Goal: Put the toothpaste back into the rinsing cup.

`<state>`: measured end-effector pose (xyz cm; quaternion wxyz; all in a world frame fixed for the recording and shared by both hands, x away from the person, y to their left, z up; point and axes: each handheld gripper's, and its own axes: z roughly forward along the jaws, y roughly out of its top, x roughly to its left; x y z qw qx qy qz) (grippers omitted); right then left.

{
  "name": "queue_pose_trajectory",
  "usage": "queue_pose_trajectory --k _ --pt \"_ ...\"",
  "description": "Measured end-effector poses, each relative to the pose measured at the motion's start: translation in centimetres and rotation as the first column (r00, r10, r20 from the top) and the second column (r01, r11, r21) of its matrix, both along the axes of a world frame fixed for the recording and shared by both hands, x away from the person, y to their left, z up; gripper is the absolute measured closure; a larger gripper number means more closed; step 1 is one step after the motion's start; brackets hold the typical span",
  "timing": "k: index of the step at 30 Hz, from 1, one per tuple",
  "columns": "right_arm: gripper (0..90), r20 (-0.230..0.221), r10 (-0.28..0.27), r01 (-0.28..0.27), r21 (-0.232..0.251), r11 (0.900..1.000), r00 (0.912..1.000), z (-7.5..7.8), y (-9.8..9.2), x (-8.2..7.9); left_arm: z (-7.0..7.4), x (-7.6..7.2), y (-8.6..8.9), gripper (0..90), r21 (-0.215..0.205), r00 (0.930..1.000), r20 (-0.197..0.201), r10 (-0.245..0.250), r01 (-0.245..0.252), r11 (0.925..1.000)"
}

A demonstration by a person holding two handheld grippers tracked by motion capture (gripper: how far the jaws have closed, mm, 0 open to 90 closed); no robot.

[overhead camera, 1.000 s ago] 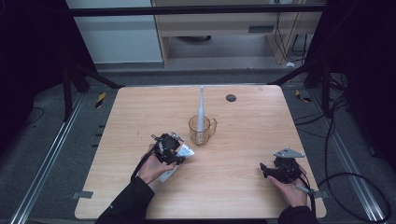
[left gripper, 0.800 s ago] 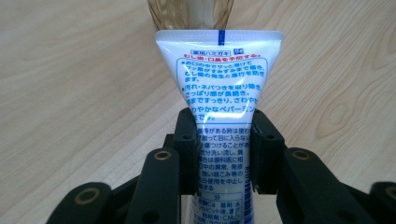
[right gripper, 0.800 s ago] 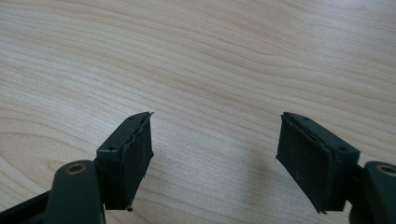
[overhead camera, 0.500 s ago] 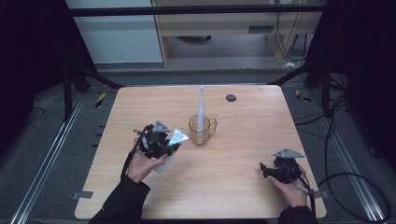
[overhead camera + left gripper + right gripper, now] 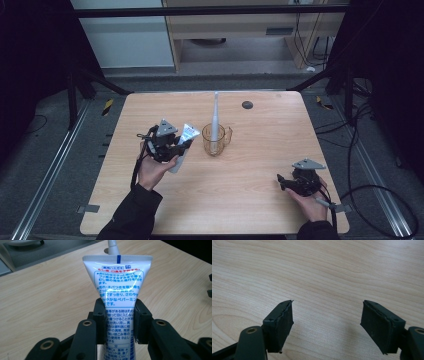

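Observation:
A white toothpaste tube [image 5: 118, 287] with blue and red print is clamped between the pads of my left gripper [image 5: 119, 322], its flat crimped end pointing away from the camera. In the high view the left gripper [image 5: 176, 146] holds the toothpaste tube [image 5: 187, 134] above the table, left of a clear glass mug [image 5: 215, 141]. A white toothbrush [image 5: 215, 114] stands upright in that mug. My right gripper [image 5: 327, 323] is open over bare wood, with nothing between its pads. In the high view the right gripper [image 5: 283, 183] rests low near the table's front right.
The wooden table [image 5: 265, 130] has a small dark round spot [image 5: 247, 104] near its far edge. Metal rails and cables run along both sides of the table. A cabinet stands behind it.
My left gripper has lifted the toothpaste tube off the table and shifted it slightly left and back, tilting it up. The right gripper has stayed put.

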<state>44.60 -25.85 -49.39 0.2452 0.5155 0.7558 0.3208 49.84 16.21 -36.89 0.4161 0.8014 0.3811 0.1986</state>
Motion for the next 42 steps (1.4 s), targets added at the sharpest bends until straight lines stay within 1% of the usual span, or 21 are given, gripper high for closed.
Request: queue_pose_trajectory --k 4,5,6,13,16,19,21,24,26,30,35,38,41,42 --pt "25.5 0.004 0.005 -0.005 0.002 1.000 1.0000 0.0 0.0 0.0 0.7 0.5 -0.6 68.3 -0.035 0.9995 0.030 0.004 -0.003 0.9994" --pt "25.5 -0.001 0.005 -0.005 0.007 1.000 1.0000 0.0 0.1 0.0 0.9 0.6 -0.6 68.3 -0.040 0.9994 0.035 0.004 -0.003 0.9992" --pt "25.4 -0.002 0.005 -0.005 0.008 1.000 1.0000 0.0 0.1 0.0 1.0 0.8 -0.9 68.3 -0.059 0.9989 0.047 0.011 -0.008 0.9982" --pt "25.1 0.001 0.011 -0.011 0.013 1.000 0.9999 0.0 0.0 0.0 1.9 1.8 -2.2 68.4 -0.097 0.9955 0.092 0.025 -0.016 0.9952" --pt "25.4 0.003 0.009 -0.009 0.014 1.000 1.0000 0.0 0.0 0.0 2.2 2.2 -2.7 68.4 -0.106 0.9923 0.120 0.032 -0.019 0.9941" --pt "25.5 0.003 0.007 -0.007 0.016 1.000 1.0000 0.1 0.0 -0.1 2.3 2.7 -3.2 68.4 -0.127 0.9914 0.126 0.035 -0.019 0.9917" --pt "25.5 0.004 0.007 -0.007 0.023 1.000 1.0000 0.1 -0.1 -0.1 2.4 2.9 -3.6 68.4 -0.120 0.9899 0.139 0.030 -0.013 0.9926" --pt "25.5 0.004 0.008 -0.008 0.021 1.000 1.0000 0.1 -0.1 -0.1 2.5 3.2 -4.3 68.4 -0.126 0.9873 0.156 0.027 -0.007 0.9920" --pt "25.4 0.003 0.007 -0.007 0.024 1.000 1.0000 0.1 -0.1 -0.1 2.5 3.3 -4.6 68.4 -0.139 0.9861 0.164 0.027 -0.004 0.9903" --pt "25.5 0.004 0.008 -0.009 0.024 1.000 1.0000 0.1 -0.1 -0.1 2.4 3.7 -5.4 68.4 -0.163 0.9849 0.171 0.028 0.000 0.9866" --pt "25.5 0.009 0.008 -0.008 0.025 1.000 0.9999 0.1 -0.1 -0.1 2.5 4.2 -6.4 68.4 -0.162 0.9812 0.191 0.027 0.005 0.9868" --pt "25.6 0.013 0.007 -0.008 0.035 0.999 0.9999 0.1 -0.1 -0.1 2.6 4.7 -6.9 68.4 -0.179 0.9804 0.196 0.020 0.015 0.9837" --pt "25.5 0.009 0.008 -0.008 0.034 0.999 0.9999 0.1 -0.1 -0.1 2.4 5.2 -7.4 68.4 -0.190 0.9808 0.194 0.020 0.017 0.9817" --pt "25.5 0.011 0.008 -0.008 0.033 0.999 0.9999 0.1 -0.2 -0.1 2.2 5.3 -7.6 68.4 -0.191 0.9792 0.202 0.020 0.019 0.9815"
